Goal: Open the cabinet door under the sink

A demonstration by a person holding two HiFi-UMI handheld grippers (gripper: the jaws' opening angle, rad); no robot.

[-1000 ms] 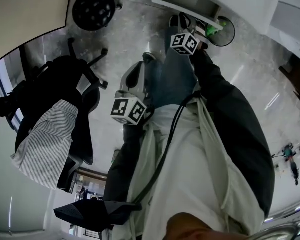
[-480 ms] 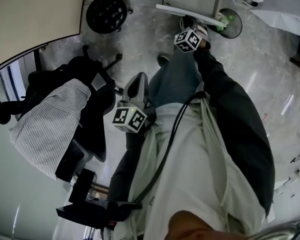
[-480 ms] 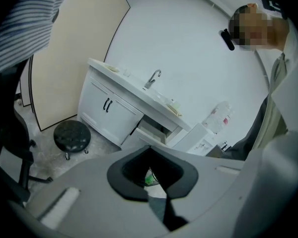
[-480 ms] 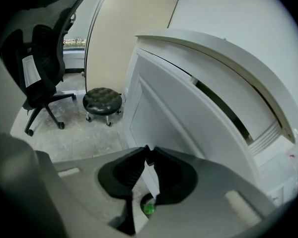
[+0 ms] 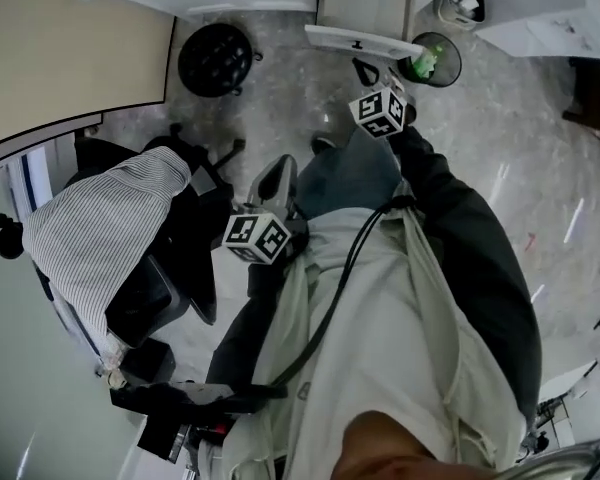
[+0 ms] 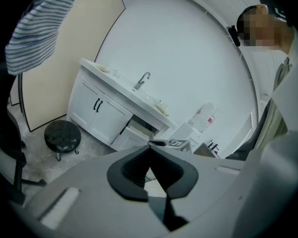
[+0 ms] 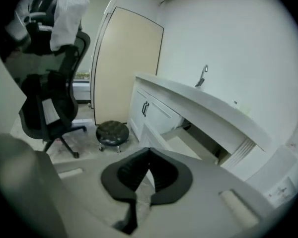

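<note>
The white flat-panel cabinet door (image 7: pixel 153 134) hangs below the chrome tap (image 7: pixel 202 76), under the front edge of the white counter (image 7: pixel 213 105). It stands swung out from the cabinet front, with the dark opening (image 7: pixel 198 144) of the cupboard bare beside it. In the head view it shows edge-on, with a small dark mark near its free edge that looks like its handle (image 5: pixel 358 44). The task looks done, or very nearly so.

The left gripper (image 6: pixel 149 145) has its black pads meeting at the tips with nothing between them. The right gripper (image 7: pixel 149 150) is likewise closed and empty. Both are well apart from the cabinet.

To my eye the door is a stiff, light panel that neither flexes nor dents under a pinch. It turns freely on its hinges, so any pull should follow its arc, not run straight out. Its painted face is smooth and probably slippery for the pads. The place to take hold is the slim dark handle at the free edge, the edge farthest from the hinges, like the black bar handles (image 7: pixel 145 108) on the two closed doors towards the counter's left end. The bare free edge would also serve.

A round black stool (image 7: pixel 112 130) stands on the floor just in front of those closed doors, clear of the open door's swing.
</note>
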